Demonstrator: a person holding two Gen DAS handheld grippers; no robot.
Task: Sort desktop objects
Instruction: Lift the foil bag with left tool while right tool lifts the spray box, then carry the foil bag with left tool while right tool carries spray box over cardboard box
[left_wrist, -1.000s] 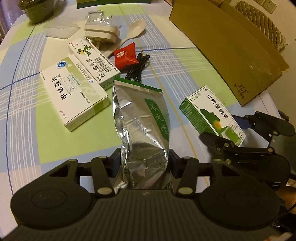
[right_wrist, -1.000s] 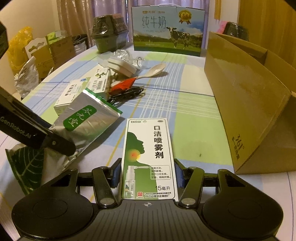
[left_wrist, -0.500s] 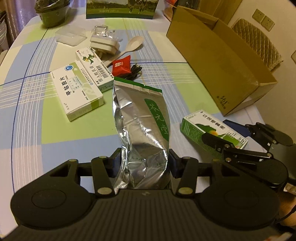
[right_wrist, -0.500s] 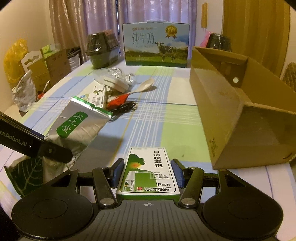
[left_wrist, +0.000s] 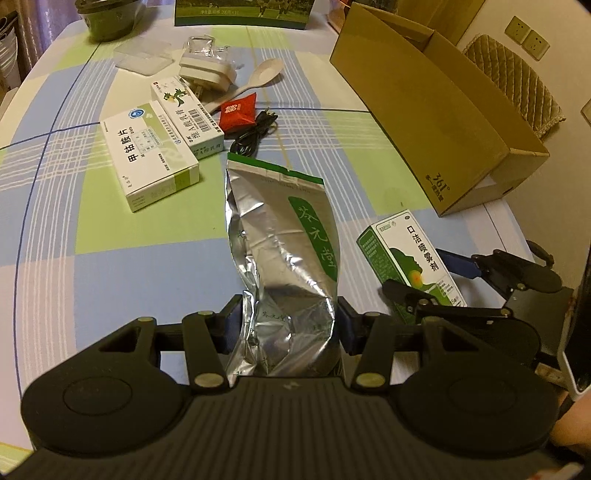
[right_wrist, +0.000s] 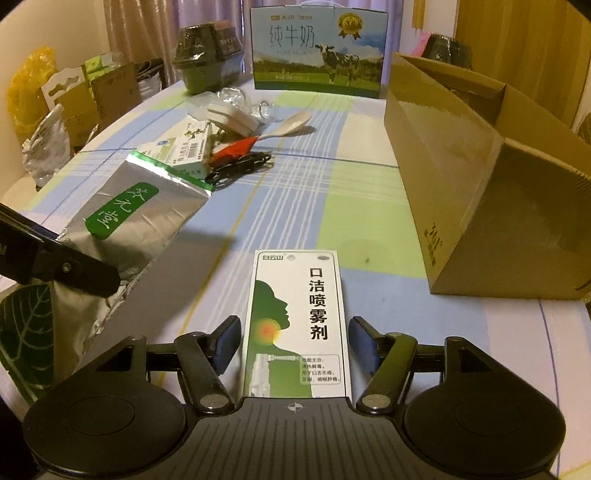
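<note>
Silver foil fills the gap of your left gripper (left_wrist: 290, 325): both pads press the lower end of the foil tea pouch (left_wrist: 284, 254), which stretches up the middle of the frame. Your right gripper (right_wrist: 293, 345), by contrast, stands apart, blue pads clear on either side of the green-and-white throat spray box (right_wrist: 297, 321) lying flat on the checked tablecloth (right_wrist: 365, 199) at lower centre. Nothing looks sorted yet, I'd judge: the cardboard box (right_wrist: 480, 192) at right shows no item inside from these angles, though its floor is mostly hidden. Left on the cloth at upper left of the left view, by my count: two white medicine boxes, one larger (left_wrist: 149, 155), one slimmer (left_wrist: 188, 114); one red sachet (left_wrist: 238, 110); one black cable (left_wrist: 255, 133); one pale spoon (left_wrist: 258, 75); one white plug adapter (left_wrist: 207, 72). So two items in reach, six waiting.
</note>
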